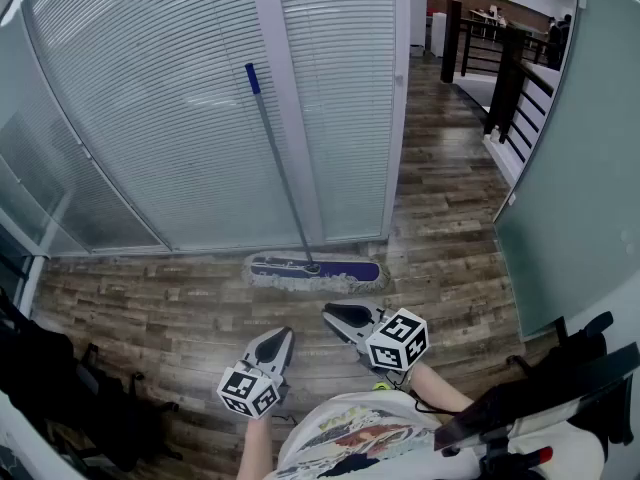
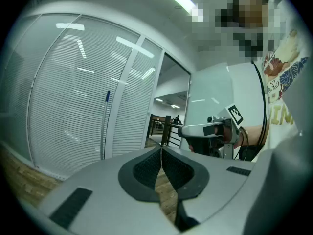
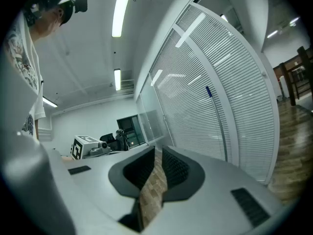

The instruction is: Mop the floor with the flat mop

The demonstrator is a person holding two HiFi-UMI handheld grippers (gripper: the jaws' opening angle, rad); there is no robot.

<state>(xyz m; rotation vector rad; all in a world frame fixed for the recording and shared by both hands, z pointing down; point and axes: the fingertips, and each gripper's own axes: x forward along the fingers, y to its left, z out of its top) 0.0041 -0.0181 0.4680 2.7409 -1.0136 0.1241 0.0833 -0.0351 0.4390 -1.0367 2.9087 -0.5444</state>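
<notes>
**Mop parked at wall, both grippers empty**

The flat mop [image 1: 315,271] lies on the wood floor [image 1: 150,308] at its far edge, pad parallel to the base of the glass wall w/ blinds [image 1: 150,118]. Its handle [image 1: 280,168] leans up and left against the blinds, just beside the white post [image 1: 290,98], blue grip at the top.

The left hand-held gripper [image 1: 279,339] is clenched, pads tip to tip, nothing between them. The right hand-held gripper [image 1: 337,315] is also closed, w/ only a thin slit showing floor boards, and grips nothing. Both are held level-ish near the person's body, on the near side of the mop and apart from it. The right one is closer to the pad.

Room to move:
- Bare boards run left and right along the wall.
- A corridor opens at far right, between the wall and a frosted partition [image 1: 580,148], w/ a dark railing [image 1: 500,78] beyond.
- Black bags [image 1: 60,388] crowd the near-left corner, and more dark gear sits near right.

Views differ:
- Only the head view shows the mop pad.
- The gripper views catch just the handle against the blinds.
- The left gripper view shows the corridor and the other gripper.
- The right gripper view shows ceiling strip lights [image 3: 121,9] and a monitor [image 3: 129,129] further along the wall.
</notes>
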